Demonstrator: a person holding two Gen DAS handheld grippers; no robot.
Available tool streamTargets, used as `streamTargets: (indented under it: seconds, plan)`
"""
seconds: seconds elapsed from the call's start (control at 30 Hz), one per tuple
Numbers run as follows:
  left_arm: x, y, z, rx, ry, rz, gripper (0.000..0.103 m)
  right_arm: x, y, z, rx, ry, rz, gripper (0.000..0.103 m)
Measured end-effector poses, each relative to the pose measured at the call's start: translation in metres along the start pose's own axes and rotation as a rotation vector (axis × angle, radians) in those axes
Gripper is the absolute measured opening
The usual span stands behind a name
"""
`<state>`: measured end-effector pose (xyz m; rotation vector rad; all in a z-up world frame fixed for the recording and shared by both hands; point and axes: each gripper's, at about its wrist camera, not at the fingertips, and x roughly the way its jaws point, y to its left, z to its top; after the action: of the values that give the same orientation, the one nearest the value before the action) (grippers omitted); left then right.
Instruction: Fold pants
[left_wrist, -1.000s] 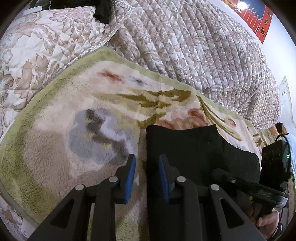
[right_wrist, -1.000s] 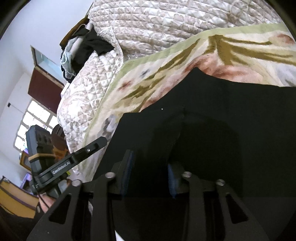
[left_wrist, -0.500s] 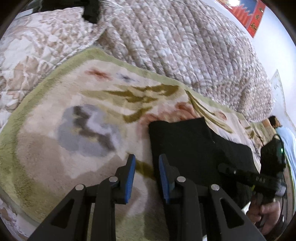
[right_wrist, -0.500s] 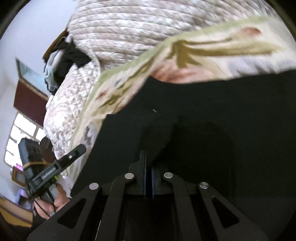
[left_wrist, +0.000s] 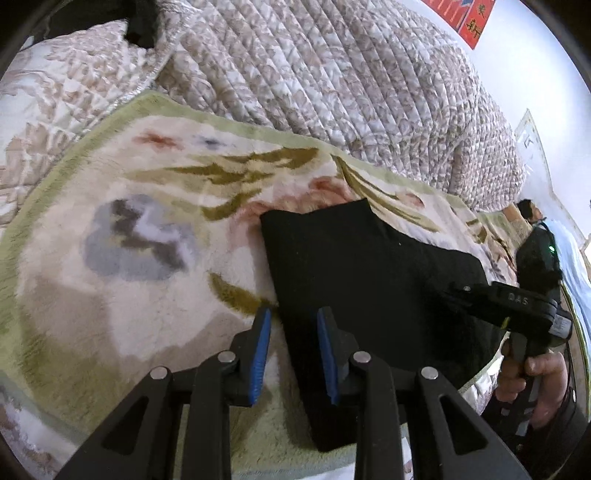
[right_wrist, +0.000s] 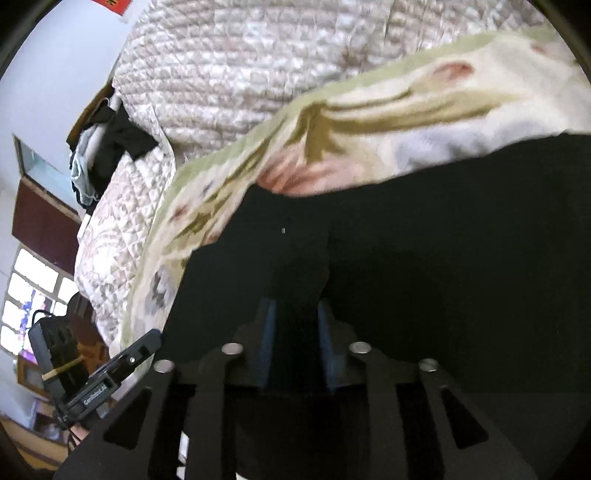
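Note:
The black pants (left_wrist: 362, 273) lie folded in a flat stack on a fluffy flowered blanket (left_wrist: 140, 206). My left gripper (left_wrist: 293, 325) is open and empty, hovering over the stack's left edge. The other hand-held gripper (left_wrist: 506, 302) shows at the right of this view. In the right wrist view the pants (right_wrist: 424, 240) fill the lower half. My right gripper (right_wrist: 293, 317) is open just above the black cloth, with nothing between its fingers. The left hand's gripper (right_wrist: 110, 376) shows at lower left there.
A quilted beige bedspread (left_wrist: 332, 74) is heaped behind the blanket. Dark clothes (right_wrist: 114, 144) lie on the quilt at the far end. A window (right_wrist: 33, 299) and dark furniture are at the left of the right wrist view. A person (left_wrist: 532, 214) is at the far right.
My right gripper was shut half a second ago and now stands open over the pants. My left gripper has drawn back a little, staying open.

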<state>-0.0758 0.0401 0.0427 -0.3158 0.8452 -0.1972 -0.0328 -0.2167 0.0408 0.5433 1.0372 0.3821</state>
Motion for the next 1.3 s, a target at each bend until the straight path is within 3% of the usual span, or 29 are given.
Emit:
streamTargets:
  seconds: [0.2,0.33,0.37,0.4,0.47,0.63,0.83,1.03,1.13,1.3]
  plan:
    - [-0.007,-0.010,-0.011,0.034,0.012,-0.016,0.028,-0.031,0.018,-0.020,-0.098,-0.068,0.003,0.027]
    - [-0.013,-0.019,-0.022,0.080,0.030,-0.008,0.029,-0.025,0.029,-0.039,-0.170,-0.006,-0.019,0.027]
    - [-0.019,-0.018,-0.024,0.077,0.021,-0.015,0.037,-0.023,0.028,-0.044,-0.178,0.007,-0.031,0.027]
    - [-0.025,-0.017,-0.026,0.071,0.012,-0.014,0.052,-0.022,0.027,-0.046,-0.171,0.016,-0.029,0.027]
    - [-0.038,-0.018,-0.032,0.080,-0.012,-0.010,0.062,-0.023,0.021,-0.049,-0.151,0.024,-0.017,0.027]
    - [-0.037,-0.033,-0.051,0.167,0.030,0.009,0.063,-0.023,0.019,-0.049,-0.145,0.021,-0.006,0.027]
    - [-0.019,-0.026,-0.055,0.161,0.052,0.176,0.060,-0.023,0.018,-0.051,-0.144,0.014,-0.008,0.027]
    - [-0.031,-0.008,-0.060,0.064,0.026,0.199,0.057,-0.022,0.013,-0.055,-0.157,0.028,-0.060,0.027]
    - [-0.034,-0.009,-0.065,0.067,0.038,0.209,0.057,-0.022,0.019,-0.058,-0.205,0.035,-0.102,0.026]
    - [-0.055,-0.002,-0.060,0.021,0.015,0.137,0.056,-0.033,0.023,-0.053,-0.217,0.001,-0.122,0.027]
